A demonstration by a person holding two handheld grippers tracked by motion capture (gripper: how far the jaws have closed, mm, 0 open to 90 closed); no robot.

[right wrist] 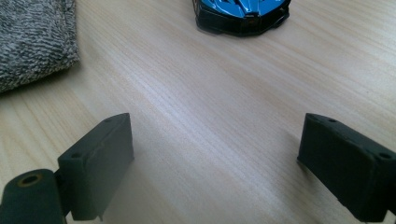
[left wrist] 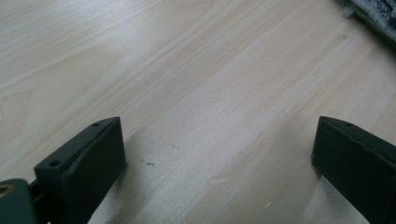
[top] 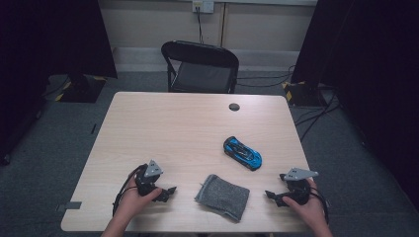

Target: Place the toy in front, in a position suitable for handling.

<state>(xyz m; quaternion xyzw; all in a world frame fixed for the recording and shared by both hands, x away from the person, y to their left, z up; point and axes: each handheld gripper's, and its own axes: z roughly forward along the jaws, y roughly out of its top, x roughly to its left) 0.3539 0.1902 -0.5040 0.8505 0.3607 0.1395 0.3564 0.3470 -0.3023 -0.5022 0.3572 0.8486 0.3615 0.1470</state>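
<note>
A blue and black toy car [top: 242,152] lies on the light wooden table [top: 188,128], right of centre. A grey knitted cloth pouch [top: 222,196] lies near the front edge, between my two grippers. My left gripper [top: 169,192] rests on the table to the left of the pouch, jaws wide apart and empty [left wrist: 219,158]; a corner of the pouch [left wrist: 373,14] shows at the top right of its view. My right gripper [top: 272,196] sits to the right of the pouch, open, with bare wood between its jaws [right wrist: 215,158]. In its view the car [right wrist: 240,14] is ahead and the pouch [right wrist: 32,37] at upper left.
A small dark round cap [top: 234,106] is set in the table near its far edge. A black folding chair [top: 200,66] stands behind the table. Cables and stand bases lie on the grey carpet at both sides.
</note>
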